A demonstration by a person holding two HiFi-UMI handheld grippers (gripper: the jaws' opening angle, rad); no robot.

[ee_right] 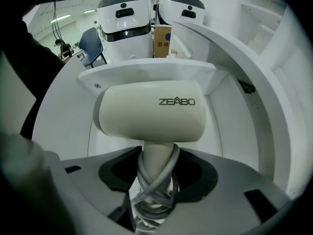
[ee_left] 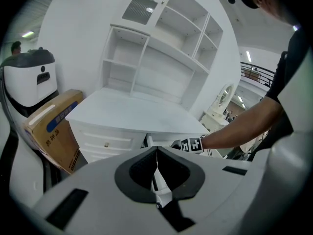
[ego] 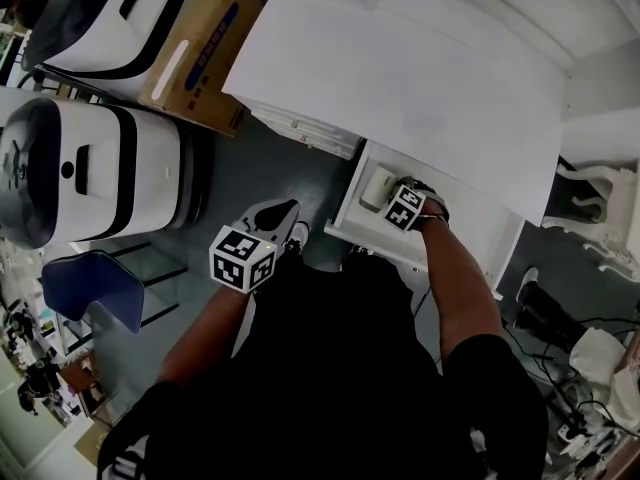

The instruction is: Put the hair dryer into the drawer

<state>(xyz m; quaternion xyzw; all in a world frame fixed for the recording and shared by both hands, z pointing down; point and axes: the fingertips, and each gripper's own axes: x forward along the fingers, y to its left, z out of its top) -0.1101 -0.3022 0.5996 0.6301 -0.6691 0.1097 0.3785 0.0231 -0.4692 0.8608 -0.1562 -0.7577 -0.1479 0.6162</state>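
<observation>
The cream hair dryer [ee_right: 151,114], marked ZEABO, has its grey cord wound round the handle. My right gripper [ee_right: 156,165] is shut on that handle and points steeply down. The dryer's head hangs inside the open white drawer [ee_right: 68,116]. In the head view the hair dryer [ego: 378,186] sits low in the drawer [ego: 343,216] under the right gripper [ego: 398,202]. My left gripper [ego: 283,216] hovers left of the drawer over the floor. In the left gripper view its jaws [ee_left: 156,153] meet with nothing between them.
The white desk top [ego: 420,78] overhangs the drawer, with a shelf hutch [ee_left: 161,48] above it. A cardboard box [ego: 200,53] and two white-and-black machines [ego: 90,168] stand at the left, with a blue chair [ego: 95,283] near them. Cables [ego: 590,368] lie at the right.
</observation>
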